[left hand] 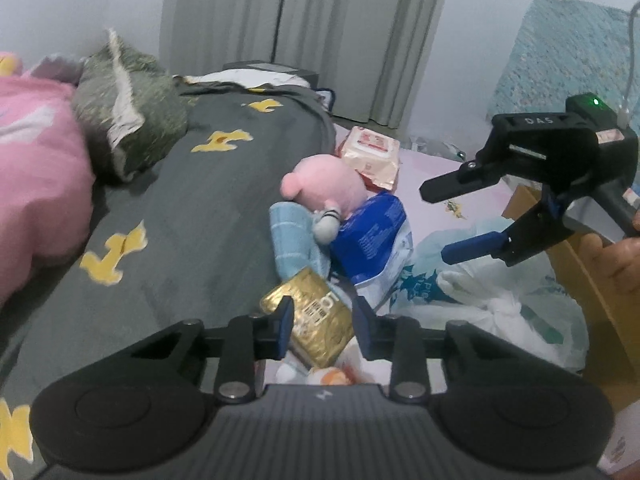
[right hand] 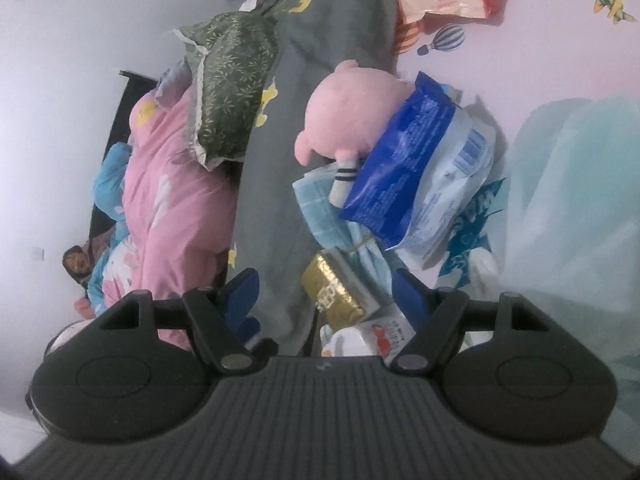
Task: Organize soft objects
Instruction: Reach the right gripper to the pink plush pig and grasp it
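Note:
My left gripper (left hand: 323, 312) is shut on a gold foil packet (left hand: 320, 322) at the near end of a pile on the bed. Behind it lie a light-blue towel (left hand: 294, 240), a pink plush toy (left hand: 324, 184) and a blue pack (left hand: 370, 236). My right gripper (left hand: 444, 220) hovers open over the right side of the pile, with nothing between its fingers. In the right wrist view the right gripper (right hand: 326, 294) stands wide apart, and the gold packet (right hand: 332, 292), towel (right hand: 320, 208), plush (right hand: 352, 116) and blue pack (right hand: 400, 168) lie beyond it.
A grey quilt with yellow shapes (left hand: 200, 208) covers the bed, with a green pillow (left hand: 128, 116) and pink blanket (left hand: 36, 184) at the left. A wipes pack (left hand: 370, 152) lies further back. A white plastic bag (left hand: 500, 312) and a cardboard box (left hand: 580, 264) sit at the right.

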The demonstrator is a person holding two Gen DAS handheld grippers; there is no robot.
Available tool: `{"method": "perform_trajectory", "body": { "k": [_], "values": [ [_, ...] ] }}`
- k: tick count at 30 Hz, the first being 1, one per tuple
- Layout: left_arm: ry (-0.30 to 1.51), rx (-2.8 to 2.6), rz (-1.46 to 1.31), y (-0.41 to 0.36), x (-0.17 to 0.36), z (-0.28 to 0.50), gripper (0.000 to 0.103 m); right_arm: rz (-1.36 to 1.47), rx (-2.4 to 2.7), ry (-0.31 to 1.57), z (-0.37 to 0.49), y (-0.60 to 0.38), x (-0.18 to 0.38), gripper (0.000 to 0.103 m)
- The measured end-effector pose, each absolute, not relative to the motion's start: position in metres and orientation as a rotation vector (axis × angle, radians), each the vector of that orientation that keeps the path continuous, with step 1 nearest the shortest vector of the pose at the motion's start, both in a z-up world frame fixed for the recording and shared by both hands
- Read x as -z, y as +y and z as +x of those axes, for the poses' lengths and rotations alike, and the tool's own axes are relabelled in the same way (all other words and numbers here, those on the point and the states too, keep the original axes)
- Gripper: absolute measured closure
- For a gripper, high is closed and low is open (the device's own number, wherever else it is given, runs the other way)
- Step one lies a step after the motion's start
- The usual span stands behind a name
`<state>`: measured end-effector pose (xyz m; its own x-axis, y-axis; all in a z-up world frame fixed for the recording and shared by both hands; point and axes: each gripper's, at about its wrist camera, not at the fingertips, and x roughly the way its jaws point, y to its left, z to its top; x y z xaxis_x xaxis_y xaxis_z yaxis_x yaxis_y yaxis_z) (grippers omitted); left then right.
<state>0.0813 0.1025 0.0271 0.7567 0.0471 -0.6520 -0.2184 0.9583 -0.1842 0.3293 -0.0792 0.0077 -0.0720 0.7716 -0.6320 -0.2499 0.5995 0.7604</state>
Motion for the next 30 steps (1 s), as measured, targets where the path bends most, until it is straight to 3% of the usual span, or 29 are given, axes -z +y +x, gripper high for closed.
{"method": "perform_trajectory", "body": {
  "k": [17, 21, 30],
  "values": [
    [0.753, -0.126, -0.335, 0.098, -0.003, 0.084, 0.076, 0.53, -0.934, 1.457, 0.345, 0.009, 0.005, 0.029],
    [0.748, -0.117, -0.34, 0.095, -0.002, 0.084, 0.076, 0.386, -0.872, 1.438, 0.351, 0.033, 0.016, 0.031],
    [0.735, -0.114, -0.366, 0.106, 0.002, 0.086, 0.076, 0.286, -0.719, 1.407, 0.359, -0.027, 0.023, 0.031]
  ]
}}
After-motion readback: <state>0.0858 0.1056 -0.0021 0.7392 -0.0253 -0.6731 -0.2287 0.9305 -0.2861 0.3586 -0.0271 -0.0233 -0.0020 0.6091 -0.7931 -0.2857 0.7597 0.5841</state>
